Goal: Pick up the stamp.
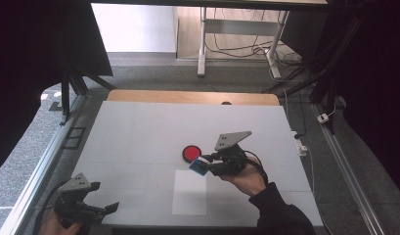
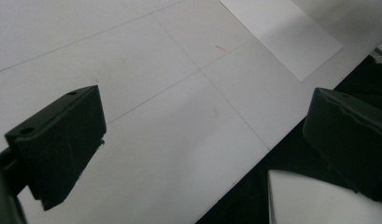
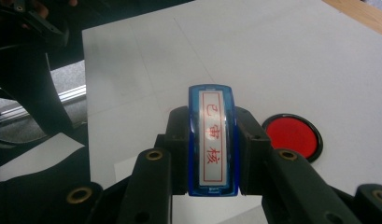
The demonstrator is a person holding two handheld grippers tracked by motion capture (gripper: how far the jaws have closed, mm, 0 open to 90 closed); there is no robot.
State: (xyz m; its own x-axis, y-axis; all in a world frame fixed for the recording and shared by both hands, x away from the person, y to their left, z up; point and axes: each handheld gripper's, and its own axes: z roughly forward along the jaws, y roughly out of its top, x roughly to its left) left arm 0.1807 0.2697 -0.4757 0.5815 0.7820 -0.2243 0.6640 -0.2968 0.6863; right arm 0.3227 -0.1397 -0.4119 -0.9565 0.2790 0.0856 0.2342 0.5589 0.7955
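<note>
A blue stamp [image 3: 212, 140] with a white label and red characters is clamped between the jaws of my right gripper [image 3: 212, 154]. In the high view that right gripper [image 1: 207, 165] holds the blue stamp [image 1: 198, 165] just above the top edge of a white paper sheet [image 1: 189, 193]. A round red ink pad [image 1: 191, 153] in a black case lies just beyond it, and the ink pad [image 3: 292, 136] sits to the right of the jaws. My left gripper [image 1: 105, 209] rests at the near left table edge, open with nothing between its jaws [image 2: 202, 140].
The white table top [image 1: 139, 137] has a wooden strip along its far edge. A metal rail [image 1: 41, 171] runs along the left side and another on the right. The white paper sheet [image 2: 282, 35] lies ahead of the left gripper.
</note>
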